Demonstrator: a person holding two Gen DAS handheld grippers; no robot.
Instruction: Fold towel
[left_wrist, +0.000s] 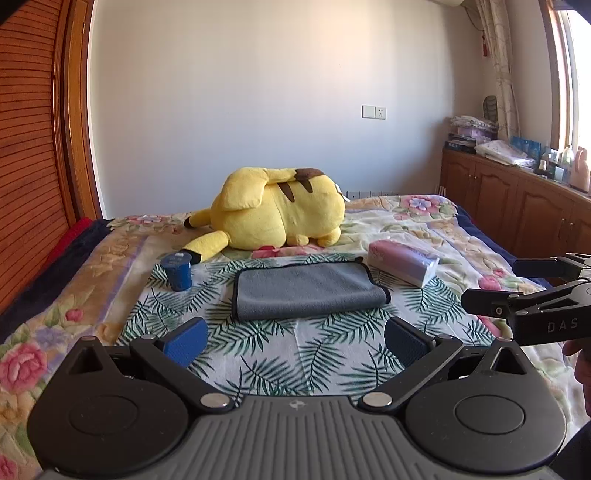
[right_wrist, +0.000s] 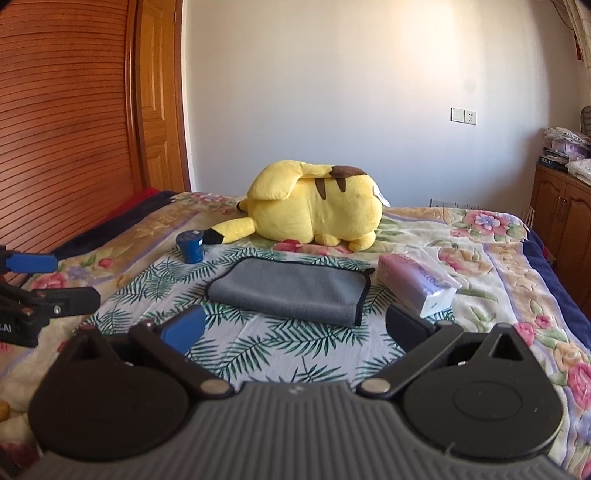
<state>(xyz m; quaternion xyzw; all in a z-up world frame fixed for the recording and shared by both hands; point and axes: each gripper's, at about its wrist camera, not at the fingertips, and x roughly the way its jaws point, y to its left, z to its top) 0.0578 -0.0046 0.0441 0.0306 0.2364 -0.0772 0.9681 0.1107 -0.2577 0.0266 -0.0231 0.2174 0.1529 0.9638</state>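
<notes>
**Towel lies folded, both tongs free**

On the leaf-print cloth (left_wrist: 280, 354), a blue cup (left_wrist: 177, 274) stands at the left; the grey towel (left_wrist: 308, 291) lies mid-cloth, a pink tissue pack (left_wrist: 402, 261) to its right. The towel looks already doubled over, black-edged, thick and smooth; perhaps one fold is left. Left gripper (left_wrist: 295, 341) and right gripper (right_wrist: 295, 334) hang spread wide, empty, just short of its near edge

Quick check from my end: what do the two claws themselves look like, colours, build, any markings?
Both match: a ribbed grey base flanked by two round black discs, black linkage arms with silver pivot pins, and flat finger pads. On the left claw the pads are textured blue. The right claw shows one blue pad; its other looks dark. Seen side-on, the right claw's black body carries white letters "DAS". No cables show.
</notes>
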